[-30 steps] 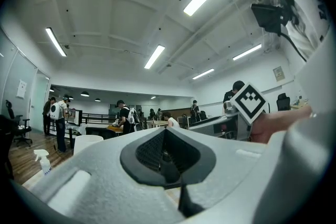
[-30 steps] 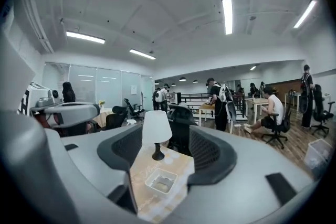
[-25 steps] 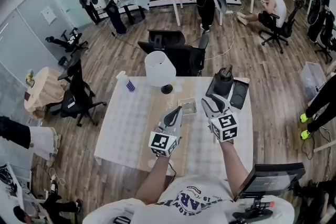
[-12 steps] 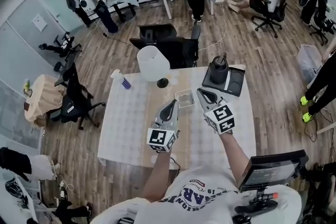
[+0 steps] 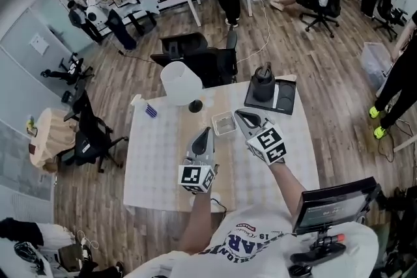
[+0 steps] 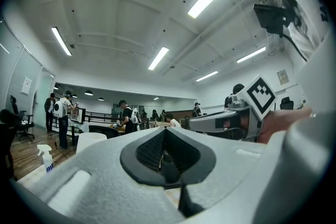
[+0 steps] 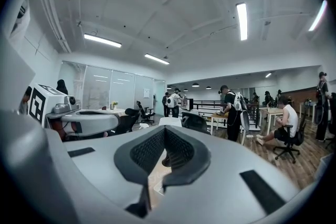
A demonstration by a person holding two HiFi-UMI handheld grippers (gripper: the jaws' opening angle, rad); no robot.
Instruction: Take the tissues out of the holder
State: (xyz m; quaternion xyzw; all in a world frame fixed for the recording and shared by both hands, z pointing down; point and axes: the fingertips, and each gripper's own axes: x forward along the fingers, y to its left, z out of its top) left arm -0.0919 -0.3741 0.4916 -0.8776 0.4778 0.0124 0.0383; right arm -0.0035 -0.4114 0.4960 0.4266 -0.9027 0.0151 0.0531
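Since 1 second ago, the right gripper has shut its jaws on nothing; the left gripper is pinched empty too. The clear tissue holder sits on the table between both tips, nearer the right.

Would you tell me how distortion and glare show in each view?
Head view: strong fisheye, floorboards bow around the table, light even. Left gripper view: black rounded corners, a ceiling strip light blows out. Right gripper view: same dark vignette, a ceiling lamp glaring.
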